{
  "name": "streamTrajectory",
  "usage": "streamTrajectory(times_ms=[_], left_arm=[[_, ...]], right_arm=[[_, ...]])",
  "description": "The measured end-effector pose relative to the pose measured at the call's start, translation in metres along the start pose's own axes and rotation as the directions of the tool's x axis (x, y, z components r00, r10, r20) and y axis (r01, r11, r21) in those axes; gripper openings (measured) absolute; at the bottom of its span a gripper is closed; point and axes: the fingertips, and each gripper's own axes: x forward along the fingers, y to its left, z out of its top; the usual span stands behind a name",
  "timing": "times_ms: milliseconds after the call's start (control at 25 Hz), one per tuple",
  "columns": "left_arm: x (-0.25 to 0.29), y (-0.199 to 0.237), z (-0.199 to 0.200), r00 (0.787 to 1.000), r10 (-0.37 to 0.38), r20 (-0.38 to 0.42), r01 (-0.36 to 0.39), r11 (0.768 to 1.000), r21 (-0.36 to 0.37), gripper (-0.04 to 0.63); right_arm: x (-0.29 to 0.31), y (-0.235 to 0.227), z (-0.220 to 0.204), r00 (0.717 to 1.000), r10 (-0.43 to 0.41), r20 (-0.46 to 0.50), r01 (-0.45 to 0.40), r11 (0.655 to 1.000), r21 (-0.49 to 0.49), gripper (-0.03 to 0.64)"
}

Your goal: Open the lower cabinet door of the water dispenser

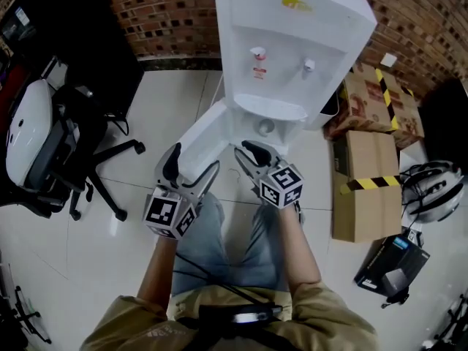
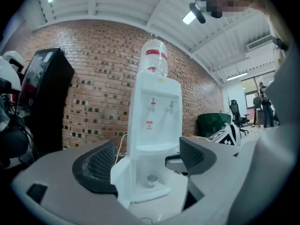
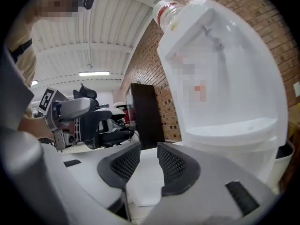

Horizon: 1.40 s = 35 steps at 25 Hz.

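The white water dispenser (image 1: 292, 35) stands against the brick wall. Its lower cabinet door (image 1: 208, 134) is swung out to the left, and a small cup (image 1: 265, 127) shows in the compartment. My left gripper (image 1: 191, 165) hangs just in front of the door's edge, jaws wide open and empty. In the left gripper view the dispenser (image 2: 154, 116), door (image 2: 121, 179) and cup (image 2: 151, 179) lie beyond the left gripper (image 2: 147, 158). My right gripper (image 1: 248, 152) is before the compartment. In the right gripper view the right gripper (image 3: 147, 161) stands narrowly open and empty, left of the dispenser (image 3: 225, 78).
A black office chair (image 1: 73, 152) stands on the tiled floor at left. Cardboard boxes (image 1: 365, 189) with striped tape, a helmet (image 1: 435, 189) and a black box (image 1: 391, 265) lie at right. A tall black cabinet (image 2: 44, 102) is left of the dispenser. My knees are below the grippers.
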Motion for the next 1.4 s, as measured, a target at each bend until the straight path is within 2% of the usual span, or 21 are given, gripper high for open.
streamTrajectory(times_ms=[120, 200, 320, 480, 520, 560, 640, 680, 840, 960, 1160, 1400], left_arm=[[0.017, -0.011, 0.000, 1.000, -0.024, 0.007, 0.024, 1.000, 0.016, 0.414], [0.028, -0.018, -0.002, 1.000, -0.030, 0.007, 0.030, 0.999, 0.042, 0.414], [0.042, -0.027, -0.008, 0.999, -0.034, -0.011, 0.035, 0.997, 0.070, 0.414], [0.052, -0.032, -0.015, 1.000, -0.014, -0.026, 0.016, 0.996, 0.084, 0.414], [0.054, -0.031, -0.017, 1.000, -0.005, -0.025, 0.007, 0.996, 0.084, 0.414], [0.056, -0.030, -0.019, 1.000, 0.004, -0.024, -0.002, 0.997, 0.083, 0.414], [0.057, -0.026, -0.021, 1.000, 0.022, -0.021, -0.020, 0.997, 0.080, 0.414], [0.058, -0.024, -0.022, 0.999, 0.030, -0.018, -0.029, 0.996, 0.079, 0.413], [0.059, -0.015, -0.011, 0.999, 0.048, -0.012, -0.048, 0.997, 0.067, 0.414], [0.056, -0.021, 0.021, 0.999, 0.034, -0.033, -0.031, 0.998, 0.062, 0.414], [0.046, -0.034, 0.123, 1.000, 0.009, -0.030, -0.008, 0.999, 0.046, 0.414], [0.019, -0.051, 0.258, 0.999, 0.006, -0.045, -0.005, 1.000, 0.020, 0.414]], right_arm=[[-0.044, -0.031, 0.017, 0.981, -0.186, 0.045, 0.189, 0.980, -0.063, 0.158], [-0.078, -0.053, 0.027, 0.937, -0.336, 0.097, 0.344, 0.936, -0.078, 0.167], [-0.128, -0.075, 0.036, 0.847, -0.507, 0.159, 0.516, 0.856, -0.020, 0.189], [-0.172, -0.090, 0.037, 0.754, -0.629, 0.188, 0.637, 0.771, 0.022, 0.272], [-0.178, -0.092, 0.037, 0.732, -0.654, 0.190, 0.662, 0.749, 0.028, 0.340], [-0.185, -0.094, 0.038, 0.710, -0.678, 0.193, 0.685, 0.727, 0.034, 0.438], [-0.196, -0.096, 0.044, 0.670, -0.713, 0.206, 0.722, 0.690, 0.041, 0.456], [-0.199, -0.096, 0.047, 0.659, -0.721, 0.215, 0.731, 0.681, 0.041, 0.456], [-0.199, -0.093, 0.071, 0.655, -0.717, 0.238, 0.729, 0.682, 0.049, 0.456], [-0.201, -0.082, 0.104, 0.657, -0.722, 0.214, 0.732, 0.680, 0.045, 0.456], [-0.203, -0.045, 0.200, 0.667, -0.715, 0.210, 0.729, 0.684, 0.014, 0.456], [-0.218, 0.009, 0.328, 0.653, -0.732, 0.193, 0.747, 0.664, -0.009, 0.454]])
